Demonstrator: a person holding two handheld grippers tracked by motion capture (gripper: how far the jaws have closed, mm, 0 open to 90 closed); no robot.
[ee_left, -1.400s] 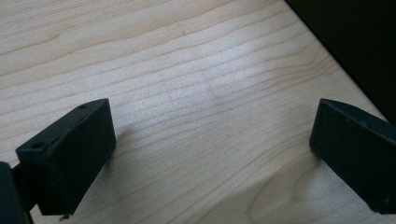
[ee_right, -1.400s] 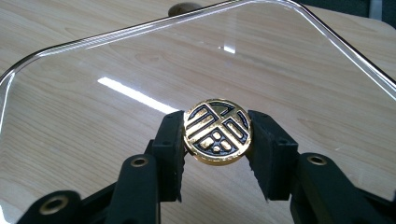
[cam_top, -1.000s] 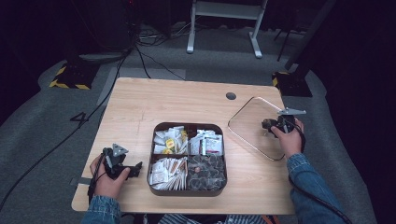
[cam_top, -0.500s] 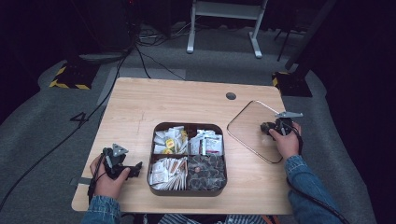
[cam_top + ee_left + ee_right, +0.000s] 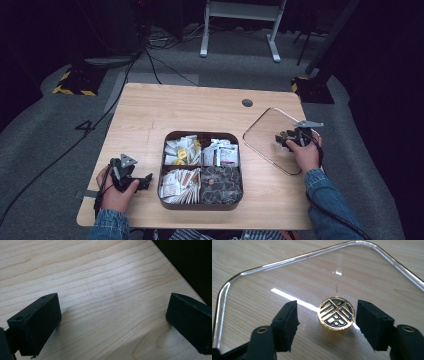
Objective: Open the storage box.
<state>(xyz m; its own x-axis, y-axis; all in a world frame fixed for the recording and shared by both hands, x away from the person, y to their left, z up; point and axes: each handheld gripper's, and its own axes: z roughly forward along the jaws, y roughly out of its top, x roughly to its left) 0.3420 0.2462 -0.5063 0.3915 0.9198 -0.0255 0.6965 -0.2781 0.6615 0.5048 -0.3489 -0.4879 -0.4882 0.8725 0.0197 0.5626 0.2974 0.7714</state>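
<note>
Gold knob of glass lid between just-opened right tool; left tool released.

The lid is clear and glossy (probably glass), its knob shiny gold metal, the table matt pale wood.

A dark four-compartment tray of sachets sits near the worktop's front edge; a round hole lies near its back edge.
</note>
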